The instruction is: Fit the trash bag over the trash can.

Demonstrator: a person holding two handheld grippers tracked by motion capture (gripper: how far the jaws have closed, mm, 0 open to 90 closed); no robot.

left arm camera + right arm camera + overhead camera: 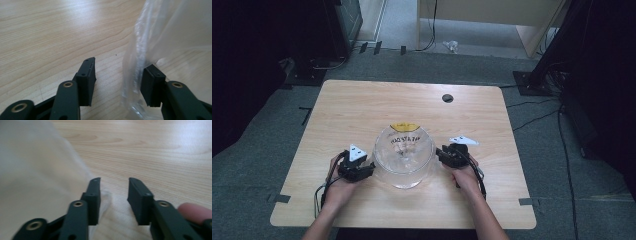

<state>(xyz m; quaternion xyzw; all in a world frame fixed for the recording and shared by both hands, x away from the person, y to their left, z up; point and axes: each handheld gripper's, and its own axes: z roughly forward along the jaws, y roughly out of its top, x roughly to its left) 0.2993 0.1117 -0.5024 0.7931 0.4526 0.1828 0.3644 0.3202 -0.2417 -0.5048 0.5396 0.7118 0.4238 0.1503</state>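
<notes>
High view: the clear plastic bag [403, 156] lies on the worktop [362, 110] between your left tongs [371, 168] and right tongs [440, 153].

Left gripper view: your left tongs [119, 75] stand released, bag film [135, 75] loose between the jaws.

Right gripper view: your right tongs [114, 195] stand released beside the bag [37, 182].

Clear plastic bag [37, 177] a pale smear in the right gripper view, cut off at left and bottom, printed lettering on the yellow label [404, 131] too small to read, small pale object on the floor [451, 46] beyond the table [362, 105] unidentifiable
</notes>
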